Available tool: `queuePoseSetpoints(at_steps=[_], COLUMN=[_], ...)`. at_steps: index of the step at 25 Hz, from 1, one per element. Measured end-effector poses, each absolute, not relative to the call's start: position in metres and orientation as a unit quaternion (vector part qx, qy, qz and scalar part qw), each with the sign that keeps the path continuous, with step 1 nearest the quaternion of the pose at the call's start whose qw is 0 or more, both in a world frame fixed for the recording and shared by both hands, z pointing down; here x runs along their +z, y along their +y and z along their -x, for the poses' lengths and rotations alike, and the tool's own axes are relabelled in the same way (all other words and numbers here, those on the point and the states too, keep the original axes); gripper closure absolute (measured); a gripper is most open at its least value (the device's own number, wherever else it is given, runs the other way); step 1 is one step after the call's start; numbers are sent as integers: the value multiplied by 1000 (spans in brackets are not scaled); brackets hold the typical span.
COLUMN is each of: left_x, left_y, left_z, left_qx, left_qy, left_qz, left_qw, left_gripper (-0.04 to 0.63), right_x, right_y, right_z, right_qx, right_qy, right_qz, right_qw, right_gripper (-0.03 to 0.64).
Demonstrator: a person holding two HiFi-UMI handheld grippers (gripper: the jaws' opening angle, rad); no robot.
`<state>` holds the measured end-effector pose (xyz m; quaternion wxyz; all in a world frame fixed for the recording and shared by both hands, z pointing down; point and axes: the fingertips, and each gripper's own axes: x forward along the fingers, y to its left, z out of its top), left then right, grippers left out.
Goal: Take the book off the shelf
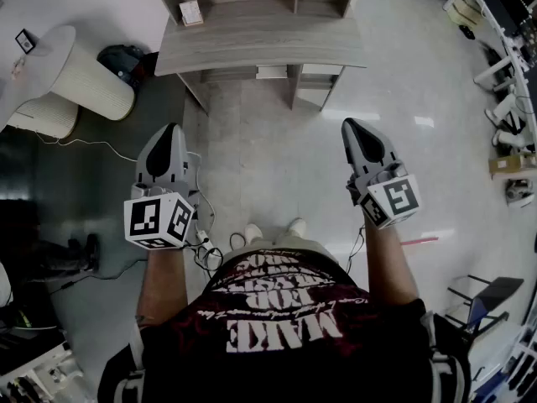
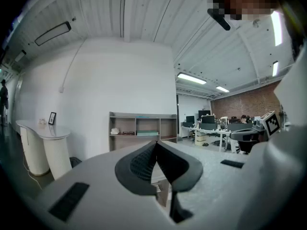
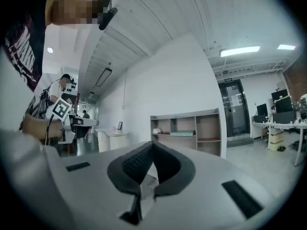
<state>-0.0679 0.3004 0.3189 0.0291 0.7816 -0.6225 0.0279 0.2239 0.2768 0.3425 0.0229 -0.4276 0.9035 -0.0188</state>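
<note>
A grey wooden shelf unit [image 1: 260,36] stands against the wall ahead of me, some way off across the floor. In the left gripper view a flat teal book [image 2: 147,133] lies in the shelf unit's [image 2: 142,128] middle compartment. The right gripper view shows the same book [image 3: 183,133] in the shelf unit [image 3: 187,131]. I cannot make the book out in the head view. My left gripper [image 1: 173,128] [image 2: 156,143] is held out in front of me, shut and empty. The right gripper [image 1: 349,125] [image 3: 152,143] is level with it, also shut with nothing in it.
A white rounded counter [image 1: 80,78] with a small picture frame [image 2: 52,118] stands left of the shelf, a black bag [image 1: 126,57] beside it. Cables [image 1: 205,246] trail on the floor by my feet. Desks and chairs [image 1: 503,65] fill the right side.
</note>
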Motion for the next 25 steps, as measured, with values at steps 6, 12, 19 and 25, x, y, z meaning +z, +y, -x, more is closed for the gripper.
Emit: queuePoseSetpoints(at_steps=[6,12,19,25], left_x=[310,319,351,368], left_y=[339,354,352,335], left_z=[128,189,217,226], left_qx=[13,7,1,-6], left_qy=[-633,-655,-657,-653], left_qz=[-773,-755,-753,-755], left_qw=[17,9,50,67], left_gripper=[588,588,452,391], right_x=[342,338,344,352], right_y=[304,323,328,315], right_z=[-182,-155,-152,-148], right_qx=[-12,-22,-30,-32], right_qy=[897,879,865,861], right_qz=[441,477,500,508], right_qw=[-9,-2,-13,-14], right_gripper=[614,612,406,365])
